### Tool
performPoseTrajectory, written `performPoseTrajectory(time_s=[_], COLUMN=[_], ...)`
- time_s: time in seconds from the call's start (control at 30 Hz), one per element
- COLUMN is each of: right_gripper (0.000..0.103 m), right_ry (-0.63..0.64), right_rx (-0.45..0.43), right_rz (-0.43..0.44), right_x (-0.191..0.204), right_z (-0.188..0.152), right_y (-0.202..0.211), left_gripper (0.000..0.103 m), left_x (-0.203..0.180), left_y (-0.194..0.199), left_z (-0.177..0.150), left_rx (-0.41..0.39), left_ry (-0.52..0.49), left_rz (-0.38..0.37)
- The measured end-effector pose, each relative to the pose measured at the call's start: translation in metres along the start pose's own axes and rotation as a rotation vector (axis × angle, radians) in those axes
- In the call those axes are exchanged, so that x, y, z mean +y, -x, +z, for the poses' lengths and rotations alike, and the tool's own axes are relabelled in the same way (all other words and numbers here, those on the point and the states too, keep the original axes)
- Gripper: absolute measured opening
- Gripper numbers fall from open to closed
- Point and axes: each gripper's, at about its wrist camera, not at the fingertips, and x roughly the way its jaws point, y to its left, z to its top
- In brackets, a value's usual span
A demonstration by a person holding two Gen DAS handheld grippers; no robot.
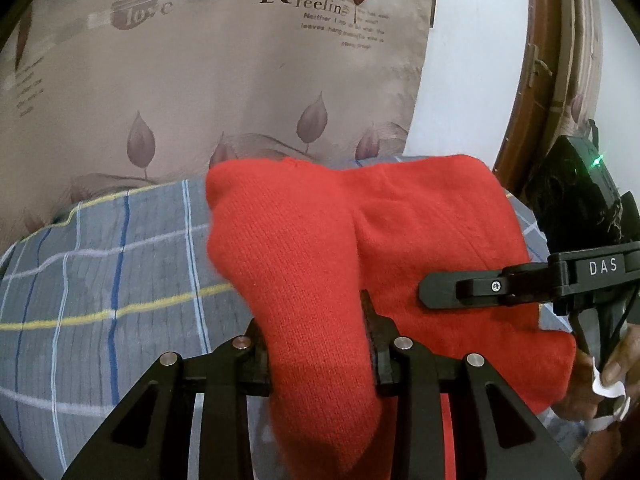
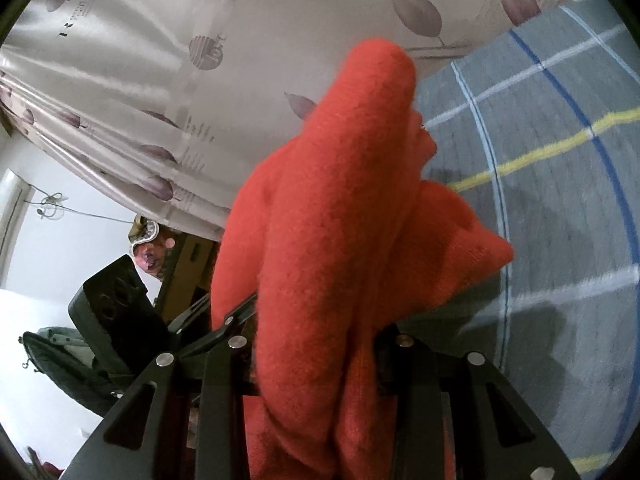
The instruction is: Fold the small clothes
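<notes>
A red knitted garment (image 1: 360,240) lies partly on a grey plaid bed sheet (image 1: 100,272). My left gripper (image 1: 316,344) is shut on a bunched fold of it, which rises between the jaws. My right gripper (image 1: 436,292) reaches in from the right over the garment in the left wrist view. In the right wrist view my right gripper (image 2: 316,344) is shut on a thick roll of the same red garment (image 2: 336,208), held up above the sheet (image 2: 560,200). The left gripper's body (image 2: 116,304) shows at the left there.
A beige curtain (image 1: 200,80) with leaf prints and lettering hangs behind the bed. A white wall and a brown wooden door frame (image 1: 532,80) stand at the right. The person's hand (image 1: 612,372) holds the right gripper's handle.
</notes>
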Motion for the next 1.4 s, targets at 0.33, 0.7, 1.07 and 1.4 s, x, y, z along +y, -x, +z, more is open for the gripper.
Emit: performPoseTrajectory(time_s=[0.33,0.7,1.07,1.4], right_gripper=[0.032,0.057,0.088,0.098], right_ry=[-0.048,0.213,0.520,0.566], right_rx=[0.045,-0.067,-0.333,-0.390], right_rz=[-0.021,-0.365,-0.578,-0.601], right_x=[-0.007,0.011,0.100,0.120], right_z=[-0.058,-0.080,-0.140,-0.160], right_y=[-0.001,0.030,0.068,0.082], left_gripper=[0.033,0.101,0.103,0.103], left_x=[-0.008,0.003,-0.024,-0.032], left_y=[0.020,0.072,0.120,0.143], left_z=[-0.058,-0.083,-0.071,-0.064], left_rx=[0.058,-0.193,-0.319,-0.351], left_ry=[0.070,0.012,-0.055,-0.002], left_rz=[-0.028,0.274,0.310,0.252])
